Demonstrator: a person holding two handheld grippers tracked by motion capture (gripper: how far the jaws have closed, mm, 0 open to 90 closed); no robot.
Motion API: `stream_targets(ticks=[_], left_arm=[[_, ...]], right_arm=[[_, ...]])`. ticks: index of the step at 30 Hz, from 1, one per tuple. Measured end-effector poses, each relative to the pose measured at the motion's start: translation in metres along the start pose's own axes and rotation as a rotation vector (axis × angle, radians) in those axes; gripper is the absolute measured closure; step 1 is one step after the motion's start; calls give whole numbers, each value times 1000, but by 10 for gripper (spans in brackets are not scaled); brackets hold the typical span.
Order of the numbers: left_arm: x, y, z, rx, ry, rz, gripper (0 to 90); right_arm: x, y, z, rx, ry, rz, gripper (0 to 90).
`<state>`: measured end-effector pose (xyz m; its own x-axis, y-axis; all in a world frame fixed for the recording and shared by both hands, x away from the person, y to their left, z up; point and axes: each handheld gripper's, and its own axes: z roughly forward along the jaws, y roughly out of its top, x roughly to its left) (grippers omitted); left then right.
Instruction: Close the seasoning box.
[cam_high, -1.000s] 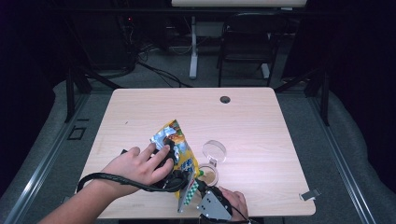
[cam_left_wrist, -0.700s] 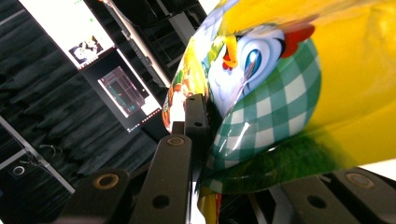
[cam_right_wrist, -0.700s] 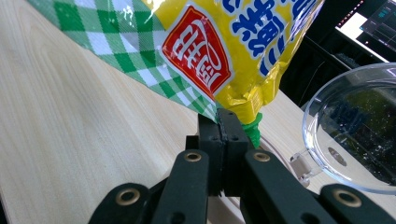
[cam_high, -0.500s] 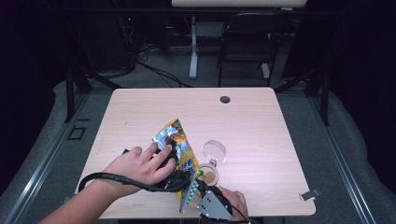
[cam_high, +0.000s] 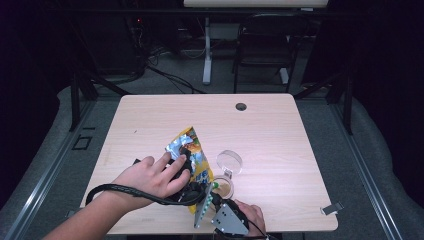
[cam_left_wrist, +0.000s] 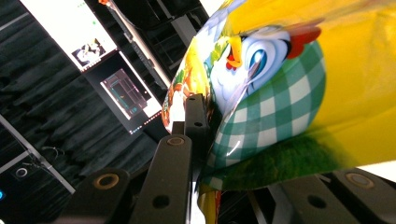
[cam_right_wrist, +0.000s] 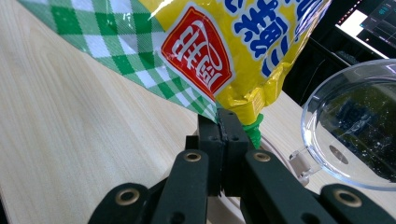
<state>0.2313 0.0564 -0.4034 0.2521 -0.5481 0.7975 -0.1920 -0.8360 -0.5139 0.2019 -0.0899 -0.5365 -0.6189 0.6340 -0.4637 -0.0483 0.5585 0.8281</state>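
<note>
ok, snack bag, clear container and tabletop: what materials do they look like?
Snack bag: thin glossy printed plastic film, probably foil-lined; it creases, glares, and shows a silvery inner face in the high view.
Clear container: transparent hard plastic, likely; see-through with bright rim highlights.
Table: pale wood-grain, matte, probably laminate.

In the high view my left hand (cam_high: 152, 176) covers the left gripper (cam_high: 186, 172) and the lower part of the snack bag (cam_high: 192, 150). My right hand (cam_high: 250, 216) is cut off by the bottom edge, and the right gripper (cam_high: 212, 192) hides part of the small container (cam_high: 223, 187). In the right gripper view, the bag's upper part and the clear lid (cam_right_wrist: 355, 135) run off the frame.
</note>
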Motion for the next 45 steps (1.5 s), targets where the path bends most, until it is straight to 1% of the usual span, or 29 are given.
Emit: stream_targets(ticks=[7, 15, 16, 19, 27, 29, 31, 32, 45], left_arm=[[1, 0, 0, 1, -6, 2, 821], [1, 1, -1, -1, 1, 3, 820], [1, 1, -1, 1, -6, 4, 820], [1, 1, -1, -2, 5, 5, 820], [2, 1, -1, -8, 4, -1, 822], [4, 2, -1, -5, 4, 13, 823], [4, 2, -2, -4, 4, 13, 823], [3, 2, -1, -8, 6, 2, 823], [3, 2, -1, -8, 5, 4, 826]], right_arm=[[0, 0, -1, 4, -2, -2, 896], [0, 0, 0, 3, 0, -3, 895], [0, 0, 0, -2, 1, 1, 895], [0, 0, 0, -1, 1, 0, 895], [0, 0, 0, -1, 1, 0, 894], [0, 0, 0, -1, 1, 0, 894], [0, 0, 0, 0, 1, 0, 894], [0, 0, 0, -1, 1, 1, 894], [0, 0, 0, -1, 1, 1, 894]])
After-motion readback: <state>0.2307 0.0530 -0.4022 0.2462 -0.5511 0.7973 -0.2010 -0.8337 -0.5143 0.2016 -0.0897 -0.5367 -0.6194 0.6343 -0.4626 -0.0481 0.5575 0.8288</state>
